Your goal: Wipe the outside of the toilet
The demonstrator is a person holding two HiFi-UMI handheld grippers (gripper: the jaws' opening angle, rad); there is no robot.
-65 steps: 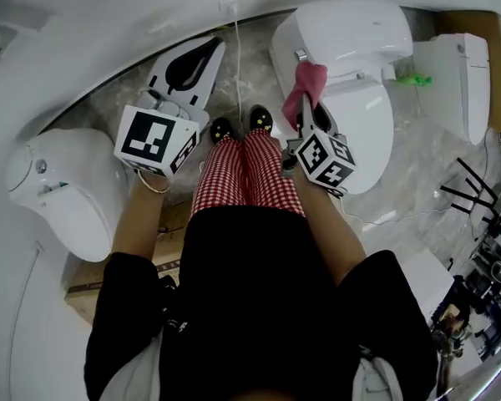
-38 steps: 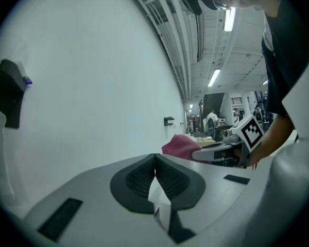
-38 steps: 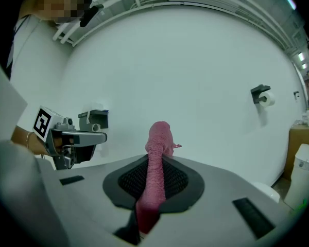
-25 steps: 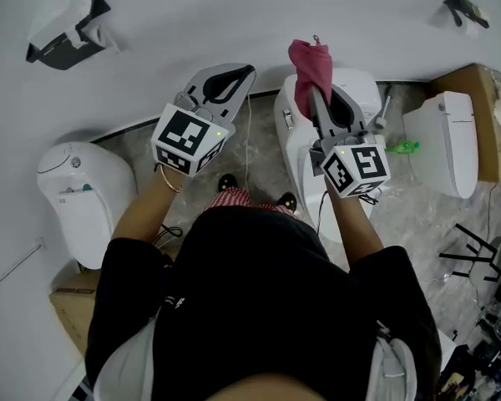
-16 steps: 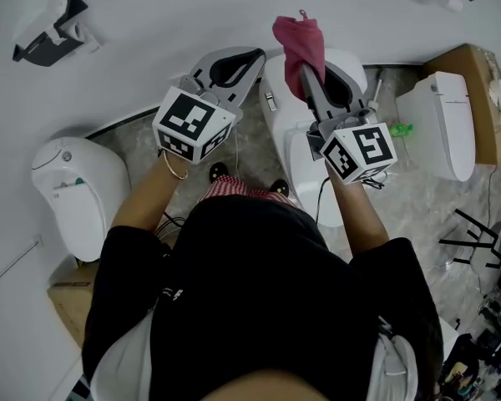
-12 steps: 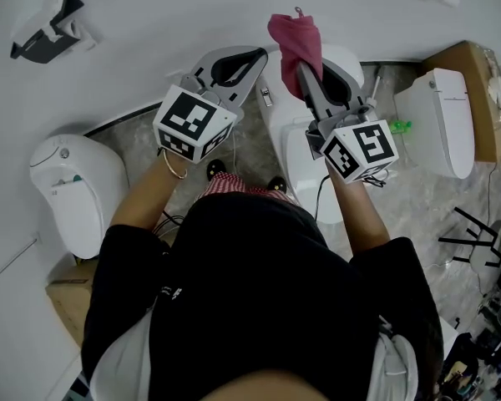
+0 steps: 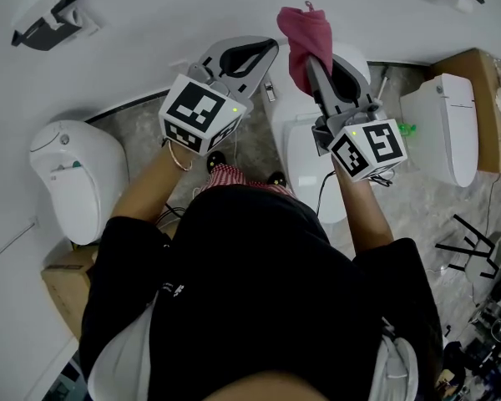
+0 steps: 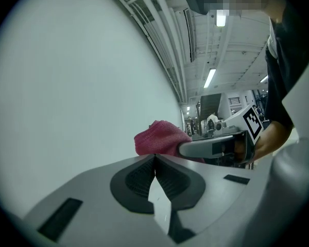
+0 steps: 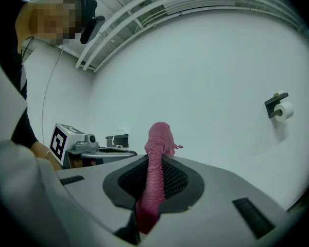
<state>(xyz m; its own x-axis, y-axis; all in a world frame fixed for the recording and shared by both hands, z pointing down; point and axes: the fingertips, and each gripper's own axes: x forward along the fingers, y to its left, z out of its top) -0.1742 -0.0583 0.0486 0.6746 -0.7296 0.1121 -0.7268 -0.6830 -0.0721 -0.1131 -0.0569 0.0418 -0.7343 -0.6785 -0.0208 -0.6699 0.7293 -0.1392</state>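
1. Roll holder point(image 7: 46, 11) on the white wall, far left. Below it, left toilet point(image 7: 75, 182), white, with a cardboard box point(image 7: 63, 286) at its near side.
2. Left gripper point(image 7: 267, 47) held up, pointing at the wall. Jaws closed tip to tip, nothing between them. Marker cube point(image 7: 202, 114) faces the head camera.
3. Checked trousers point(image 7: 234, 178) and a black shoe point(image 7: 217, 159) show on the grey floor point(image 7: 146, 128), between the two grippers.
4. Right gripper point(image 7: 316, 61) held up just beside the left one. Jaws clamped on a pink cloth point(image 7: 309, 32). The cloth bunches above the jaw tips, and a strip of it runs down between the pads. It hangs against the bare wall, clear of any toilet.
5. Middle toilet point(image 7: 305, 165), white, lid down, lies under the right gripper, straight ahead of the person's feet.
6. Further right: small green thing point(image 7: 411, 129) on the floor, then right toilet point(image 7: 447, 128), then a second box point(image 7: 476, 65) by the wall.
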